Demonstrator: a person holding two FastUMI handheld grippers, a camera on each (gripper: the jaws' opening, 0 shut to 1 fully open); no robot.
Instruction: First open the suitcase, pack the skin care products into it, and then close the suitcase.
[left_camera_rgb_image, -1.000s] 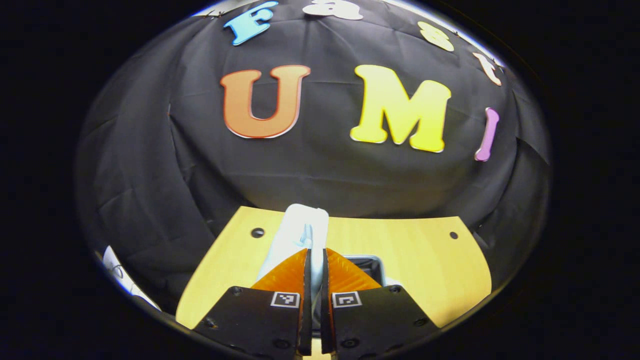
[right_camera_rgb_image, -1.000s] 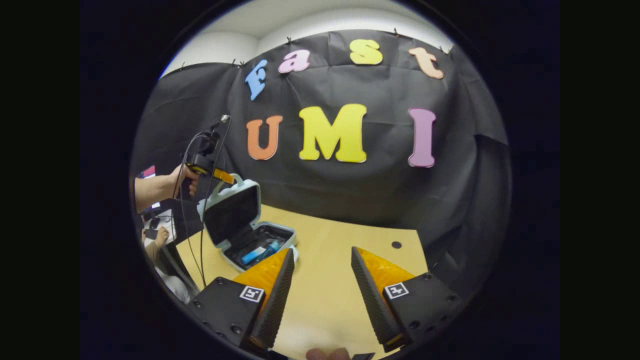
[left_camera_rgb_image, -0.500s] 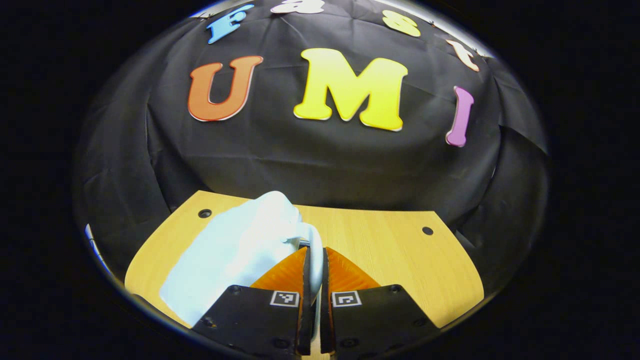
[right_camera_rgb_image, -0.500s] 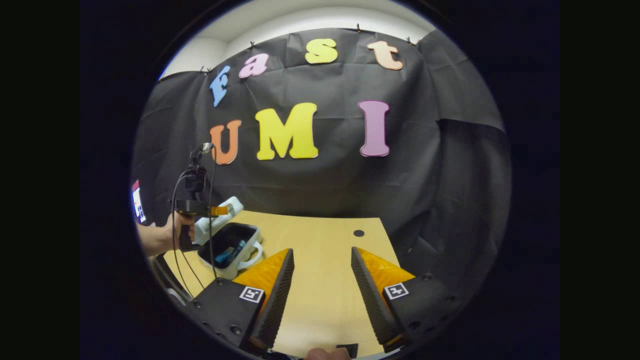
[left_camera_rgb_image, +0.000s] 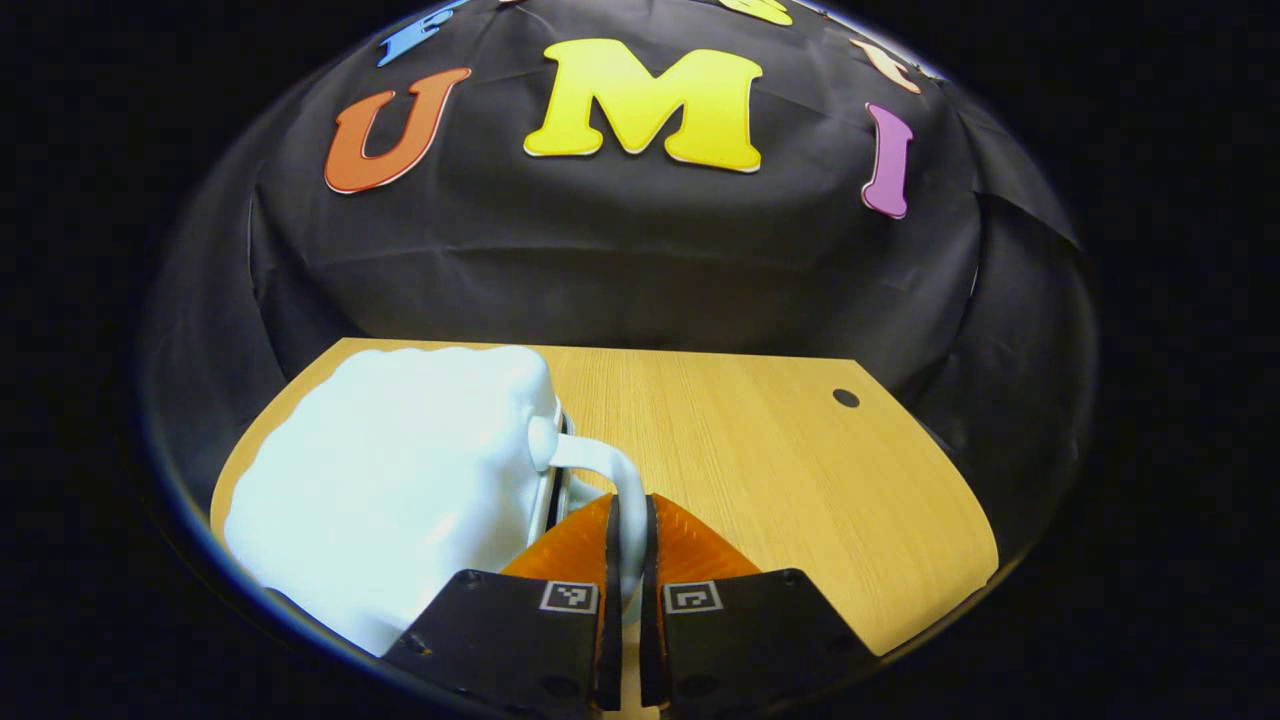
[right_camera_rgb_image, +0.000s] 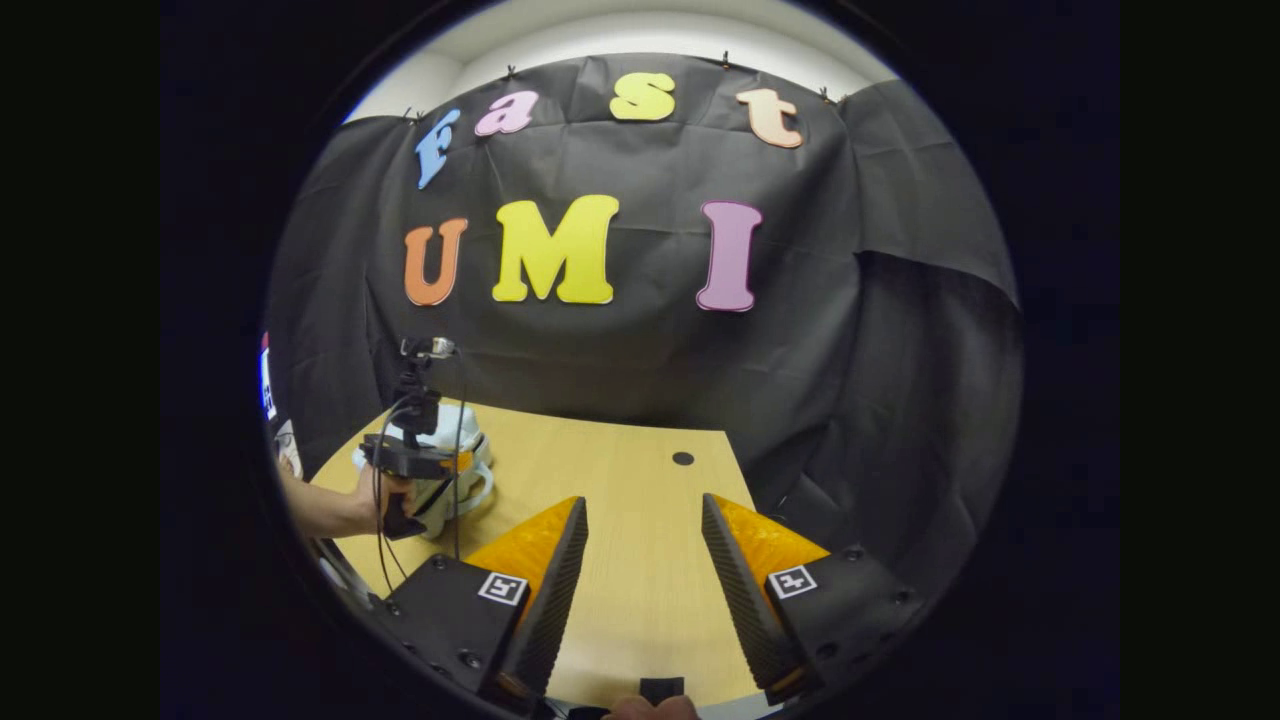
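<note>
A pale blue hard-shell plastic suitcase (left_camera_rgb_image: 400, 480) lies at 9 o'clock on the light wooden table (left_camera_rgb_image: 760, 480), its lid down or nearly so. The left gripper (left_camera_rgb_image: 628, 540) pinches the case's curved handle (left_camera_rgb_image: 610, 470) between its 2 orange fingers. At 3 o'clock the right gripper (right_camera_rgb_image: 643, 560) hangs wide and empty. Judgement: press the lid straight down until both shells meet evenly, then let go of the handle. No brand or label can be read on the case.

The left gripper (left_camera_rgb_image: 627, 520) had its orange fingers pinched nearly together, held low by a hand (right_camera_rgb_image: 385, 497). The right gripper (right_camera_rgb_image: 643, 525) hung with its fingers spread wide apart, gripping nothing.
</note>
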